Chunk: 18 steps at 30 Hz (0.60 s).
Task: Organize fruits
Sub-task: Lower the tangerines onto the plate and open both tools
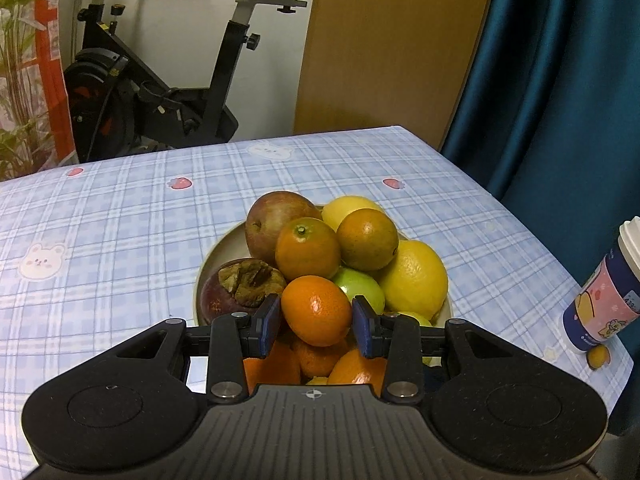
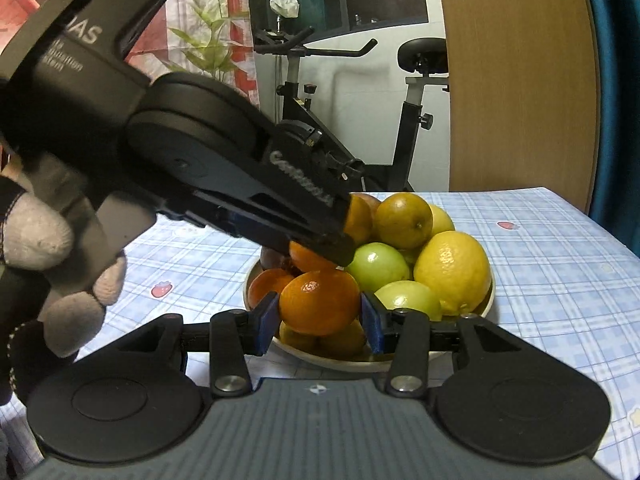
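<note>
Fruit bowl (image 1: 216,256) on checked tablecloth (image 1: 120,216) | left gripper (image 1: 316,320): blue pads clamped on orange (image 1: 316,310) above heap | right gripper (image 2: 320,316): pads pressing second orange (image 2: 320,302) at bowl's near edge | gloved hand (image 2: 52,272) at left.

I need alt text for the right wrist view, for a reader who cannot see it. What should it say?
The right gripper is shut on an orange mandarin at the near side of a bowl piled with lemons, green fruits and oranges. The left gripper, held by a gloved hand, reaches into the pile from the left. A blue checked tablecloth covers the table.
</note>
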Available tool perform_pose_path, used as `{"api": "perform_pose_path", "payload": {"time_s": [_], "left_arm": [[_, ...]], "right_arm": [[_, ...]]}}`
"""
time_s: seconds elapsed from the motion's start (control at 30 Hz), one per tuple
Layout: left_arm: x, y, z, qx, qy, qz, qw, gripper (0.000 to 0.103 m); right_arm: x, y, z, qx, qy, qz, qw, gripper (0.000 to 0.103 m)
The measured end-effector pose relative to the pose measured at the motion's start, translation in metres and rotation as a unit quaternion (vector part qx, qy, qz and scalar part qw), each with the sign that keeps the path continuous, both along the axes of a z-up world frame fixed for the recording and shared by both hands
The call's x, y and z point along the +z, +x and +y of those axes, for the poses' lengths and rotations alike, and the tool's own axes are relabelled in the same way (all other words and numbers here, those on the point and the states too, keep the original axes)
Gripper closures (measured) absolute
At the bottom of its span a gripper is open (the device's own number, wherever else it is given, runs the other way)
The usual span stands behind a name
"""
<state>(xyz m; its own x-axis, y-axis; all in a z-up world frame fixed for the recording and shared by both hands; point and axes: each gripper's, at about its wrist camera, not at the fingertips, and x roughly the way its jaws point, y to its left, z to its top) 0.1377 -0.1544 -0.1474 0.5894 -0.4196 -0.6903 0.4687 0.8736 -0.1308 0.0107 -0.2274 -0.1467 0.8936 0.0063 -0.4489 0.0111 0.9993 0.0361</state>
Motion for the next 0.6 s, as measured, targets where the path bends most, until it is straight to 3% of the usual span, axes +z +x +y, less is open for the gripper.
{"api": "perform_pose_path", "payload": {"time_s": [0.5, 0.6], "left_arm": [[0.0032, -0.0002, 0.0029, -0.002, -0.005, 0.001, 1.0000, 0.060], [0.0057, -0.0013, 0.0047, -0.001, -0.007, -0.002, 1.0000, 0.054]], "right_arm": [[-0.0011, 0.0014, 0.0025, 0.000, -0.008, 0.006, 1.000, 0.056], [-0.0014, 0.0014, 0.0025, 0.000, -0.009, 0.006, 1.000, 0.056]]}}
